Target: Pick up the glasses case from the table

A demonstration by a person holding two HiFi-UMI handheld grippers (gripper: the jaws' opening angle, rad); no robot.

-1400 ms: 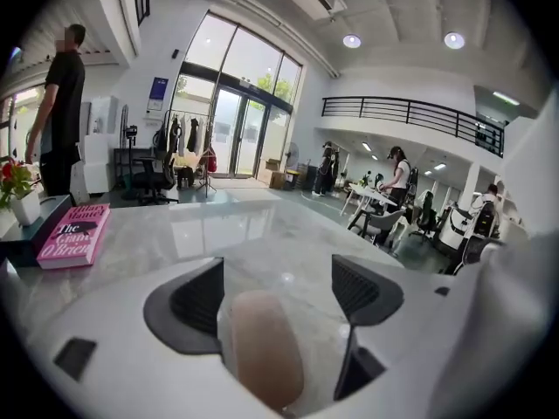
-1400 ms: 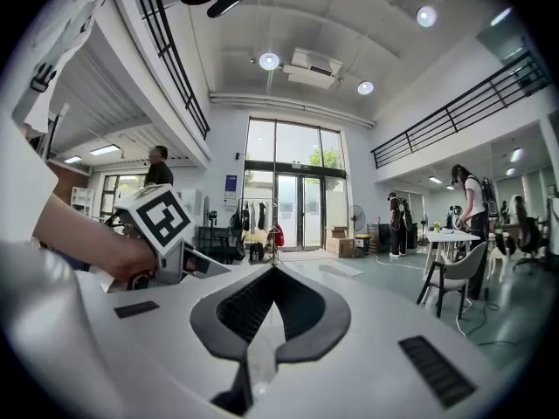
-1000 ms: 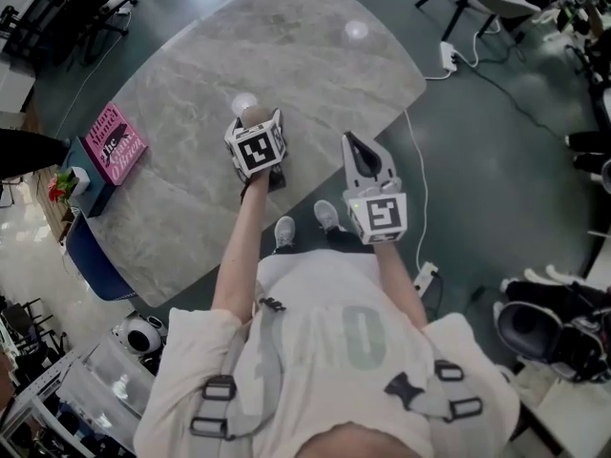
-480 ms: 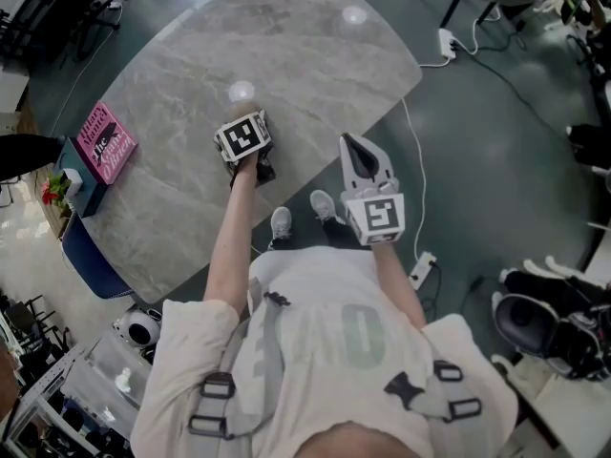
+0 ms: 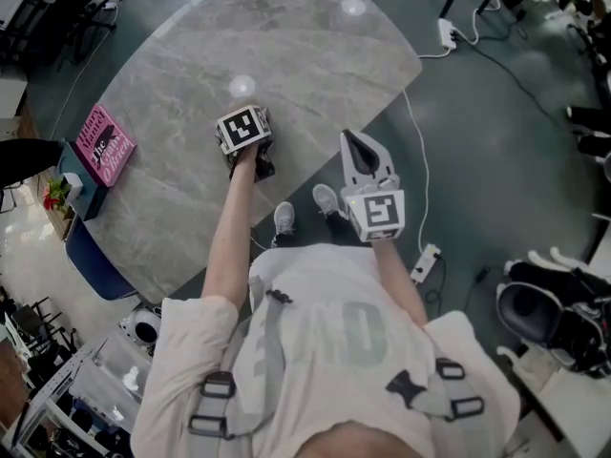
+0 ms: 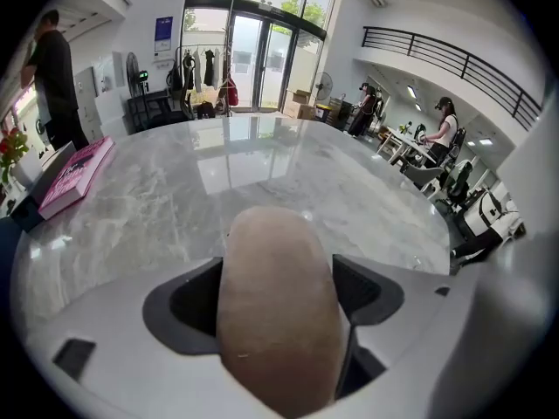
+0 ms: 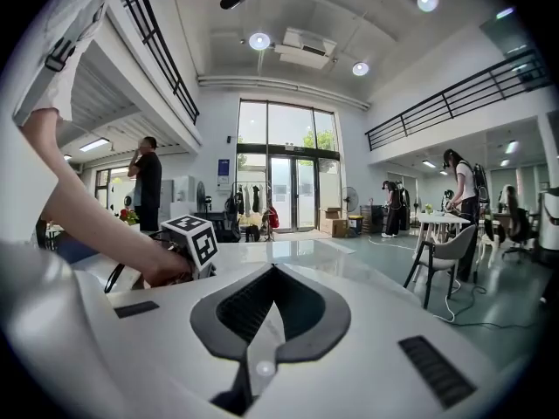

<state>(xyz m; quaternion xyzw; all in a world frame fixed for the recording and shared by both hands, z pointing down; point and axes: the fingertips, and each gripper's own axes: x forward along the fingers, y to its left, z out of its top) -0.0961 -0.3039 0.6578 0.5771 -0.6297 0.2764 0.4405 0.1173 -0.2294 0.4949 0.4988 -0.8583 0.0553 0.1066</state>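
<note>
Left gripper view, lower centre: the left gripper (image 6: 279, 273) clamps the tan glasses case (image 6: 275, 339) over the table (image 6: 175, 199); the right gripper (image 7: 266, 299) has its jaws together, empty; we advise a firm, level, vertical lift.

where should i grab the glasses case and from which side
Across its narrow width, on the two long sides, coming in along its length. The glasses case is a rounded oblong, so the ends would likely slip; the left gripper is shut on it that way.
</note>
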